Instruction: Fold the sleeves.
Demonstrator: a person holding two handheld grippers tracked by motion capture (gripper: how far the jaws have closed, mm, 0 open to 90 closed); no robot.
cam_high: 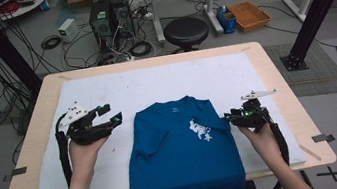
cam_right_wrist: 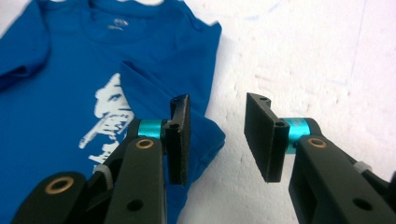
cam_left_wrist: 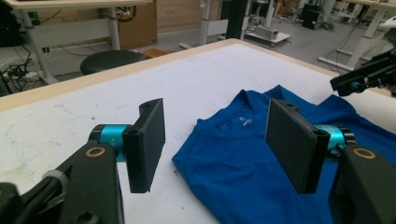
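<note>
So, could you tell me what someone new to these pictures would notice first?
Most likely the blue T-shirt, spread flat at the near middle of the white-covered table, its hem hanging over the near edge and a white print on its chest. Next come the two hand-held grippers flanking it: the left gripper raised beside one sleeve, the right gripper at the other, both with jaws open.

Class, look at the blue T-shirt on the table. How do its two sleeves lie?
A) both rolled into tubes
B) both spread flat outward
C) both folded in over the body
C: on the blue T-shirt each sleeve is folded in onto the body.
</note>
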